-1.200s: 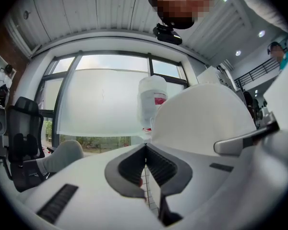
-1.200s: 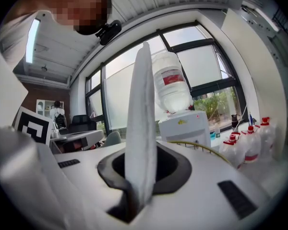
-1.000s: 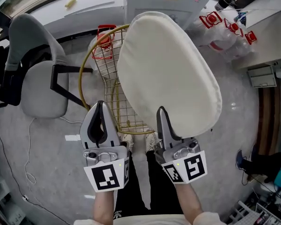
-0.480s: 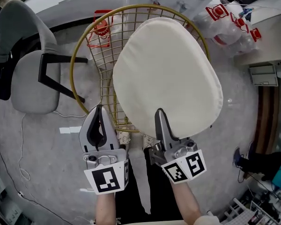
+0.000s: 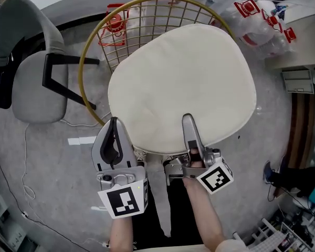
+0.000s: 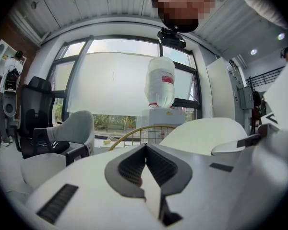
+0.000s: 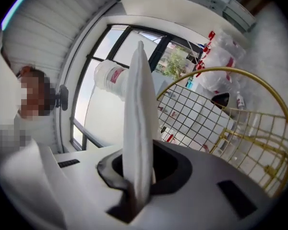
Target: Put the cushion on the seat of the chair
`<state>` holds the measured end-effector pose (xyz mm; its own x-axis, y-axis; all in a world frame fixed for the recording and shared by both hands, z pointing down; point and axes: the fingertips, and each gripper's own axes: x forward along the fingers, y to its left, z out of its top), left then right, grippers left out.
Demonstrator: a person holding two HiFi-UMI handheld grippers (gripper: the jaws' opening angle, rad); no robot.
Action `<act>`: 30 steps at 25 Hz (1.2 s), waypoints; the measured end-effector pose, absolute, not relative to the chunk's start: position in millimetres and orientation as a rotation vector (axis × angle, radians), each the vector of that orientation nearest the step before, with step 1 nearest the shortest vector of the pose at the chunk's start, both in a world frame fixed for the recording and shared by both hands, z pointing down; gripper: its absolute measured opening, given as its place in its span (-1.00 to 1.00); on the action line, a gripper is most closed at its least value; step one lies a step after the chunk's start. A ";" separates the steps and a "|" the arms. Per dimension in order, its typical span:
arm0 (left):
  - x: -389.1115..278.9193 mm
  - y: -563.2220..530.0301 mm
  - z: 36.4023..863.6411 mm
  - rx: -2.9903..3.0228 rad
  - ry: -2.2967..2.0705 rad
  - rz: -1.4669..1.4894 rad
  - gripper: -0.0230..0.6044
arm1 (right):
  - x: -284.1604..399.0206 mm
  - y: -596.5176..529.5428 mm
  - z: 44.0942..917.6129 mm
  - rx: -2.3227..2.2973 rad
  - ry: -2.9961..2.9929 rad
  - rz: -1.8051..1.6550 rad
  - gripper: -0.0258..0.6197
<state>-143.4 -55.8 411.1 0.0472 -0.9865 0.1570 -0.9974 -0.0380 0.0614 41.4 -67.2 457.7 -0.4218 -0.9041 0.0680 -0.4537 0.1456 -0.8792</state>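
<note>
Both grippers are at the near edge of the cushion (image 5: 184, 83). The right gripper (image 5: 188, 121) is clamped on that edge, one jaw above and one below. The left gripper (image 5: 113, 122), jaws together and empty, is just beside the near-left edge. The cushion lies flat over the gold wire chair (image 5: 147, 22), whose rim shows past its far and left edges.

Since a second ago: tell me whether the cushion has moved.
Yes. The cushion has tipped down flatter and swung left across the chair, now covering most of the wire seat; the back rim shows above it.
</note>
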 end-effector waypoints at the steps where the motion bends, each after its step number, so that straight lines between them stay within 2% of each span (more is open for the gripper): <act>1: -143.3 -55.3 411.1 2.155 -2.064 0.105 -0.88 | 39.2 -67.8 460.1 -1.244 1.880 -1.260 -0.74; 10: -148.1 -56.9 420.4 2.146 -2.060 0.111 -0.88 | 37.0 -66.2 500.7 -0.944 1.350 -1.464 -0.74; 30: -149.9 -52.3 445.3 2.147 -2.031 0.171 -0.88 | 35.2 -66.8 585.6 -0.959 1.194 -1.499 -0.75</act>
